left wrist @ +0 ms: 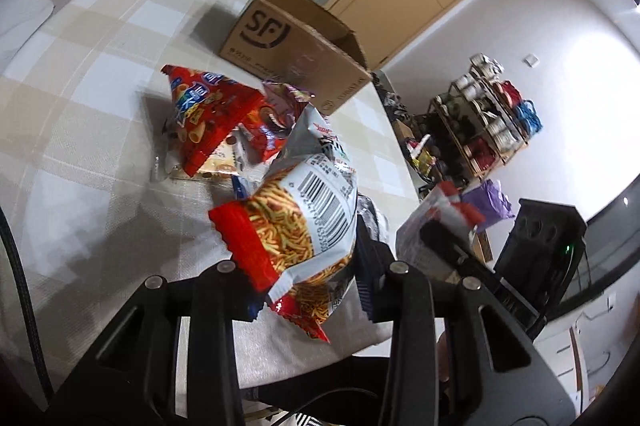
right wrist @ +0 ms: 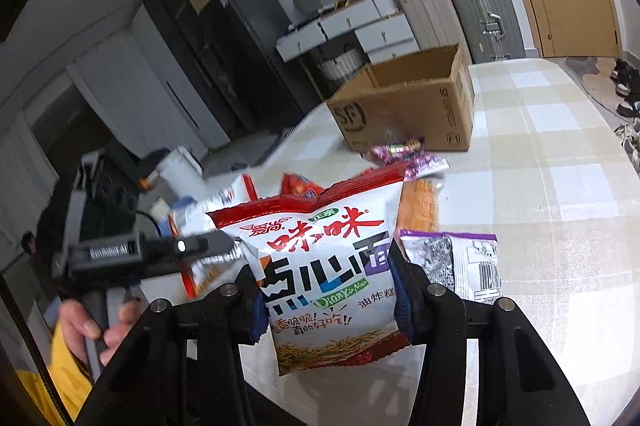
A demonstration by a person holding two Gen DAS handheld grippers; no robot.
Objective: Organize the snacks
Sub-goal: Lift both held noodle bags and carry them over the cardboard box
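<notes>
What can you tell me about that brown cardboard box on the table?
The cardboard box is plain brown corrugated card with a black SF logo printed on one side and small print on another. It stands upright on the checked tablecloth, top flaps open; its inside is hidden. It sits beyond the heap of snack bags, and a purple packet lies against or just in front of its base. Neither gripper touches it.

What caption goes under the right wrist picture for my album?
Right claw shut on a noodle snack bag, open cardboard box waiting on the checked table.
</notes>
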